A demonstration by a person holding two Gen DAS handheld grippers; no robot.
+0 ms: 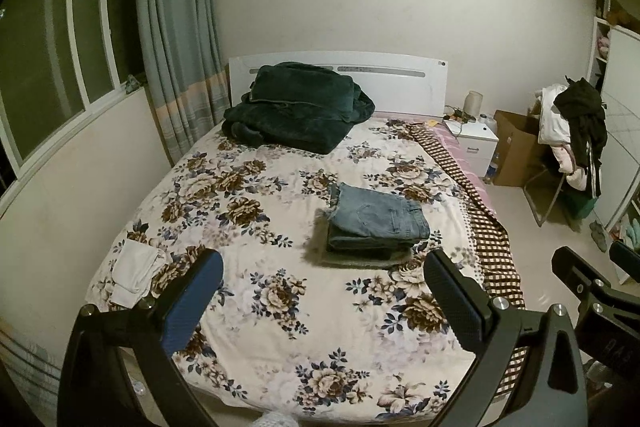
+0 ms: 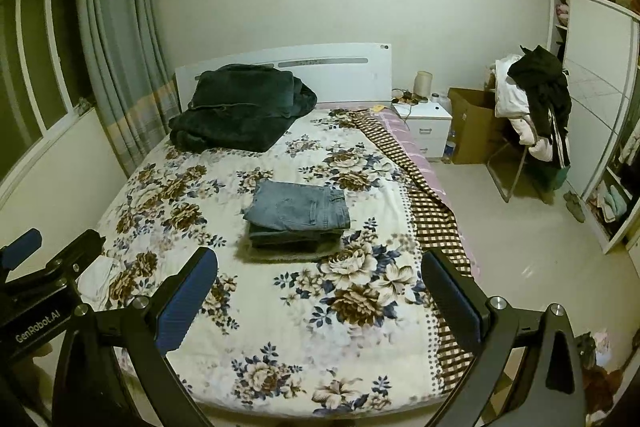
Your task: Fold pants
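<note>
Folded jeans (image 1: 376, 223) top a small stack mid-bed (image 1: 240, 211), well apart from both tools. The left gripper (image 1: 320, 303) and right gripper (image 2: 320, 303) hover at the foot, fingers spread, empty. A careless nudge could topple the stack.

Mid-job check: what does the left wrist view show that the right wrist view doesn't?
Only the left wrist view shows the whole white cloth near the bed's left edge, plus the right hand-held gripper at its right margin. Only the right wrist view shows the left hand-held gripper at its left margin, partly covering that cloth, and more wardrobe. Both show the folded jeans stacked mid-bed, the dark green blanket by the headboard, both grippers open.
</note>
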